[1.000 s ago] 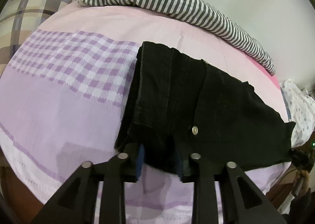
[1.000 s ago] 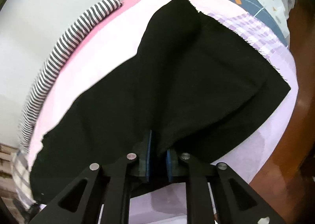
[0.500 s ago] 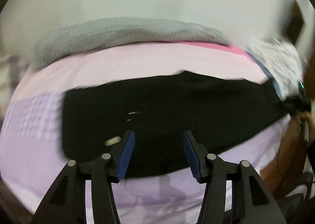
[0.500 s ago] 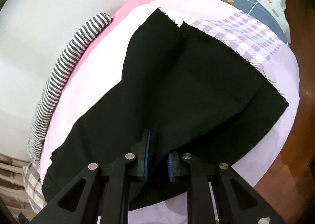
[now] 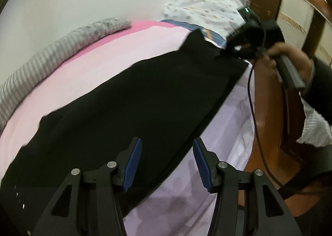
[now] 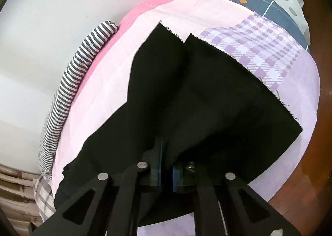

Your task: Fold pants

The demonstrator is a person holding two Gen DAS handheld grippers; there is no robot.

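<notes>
L gripper point(image 5: 167, 161): jaws released, blue pads point(image 5: 132, 165) apart w/ nothing pinched; it points steeply down over the near long edge of the pants point(image 5: 132, 99), just above the cloth. The lavender sheet shows between and under the fingers on the R side.

R gripper point(image 6: 166, 165): clenched on a fold of the pants point(image 6: 186, 101), black cloth bunched between its 2 pads, tented up from the grip. It also tilts steeply down. From the L wrist view the R gripper point(image 5: 247, 39) sits at the far end of the pants, near the bed's far R corner, held by the person's hand point(image 5: 290, 57); dark sleeve behind it, a cable hanging from it down past the bed edge.

Pants: 1 pair, black, lying long across the bed point(image 5: 116, 49), parallel to the near edge, over the pink and lavender panels. Leg end: 2 raw, frayed hems point(image 6: 238, 55) side by side w/ a notch between them, visible in the R wrist view; 1 hem lies partly on the purple check patch point(image 6: 263, 49). The cloth looks mostly flat, creased only by the R grip. The waist end is blurred, can't tell details.

Elsewhere: 1 striped roll point(image 6: 68, 90) along the far edge by the wall, 1 dotted white pillow point(image 5: 203, 10) at the far R corner on a blue plaid cloth point(image 6: 269, 5), and a wooden bed frame point(image 5: 269, 111) on the R.
</notes>
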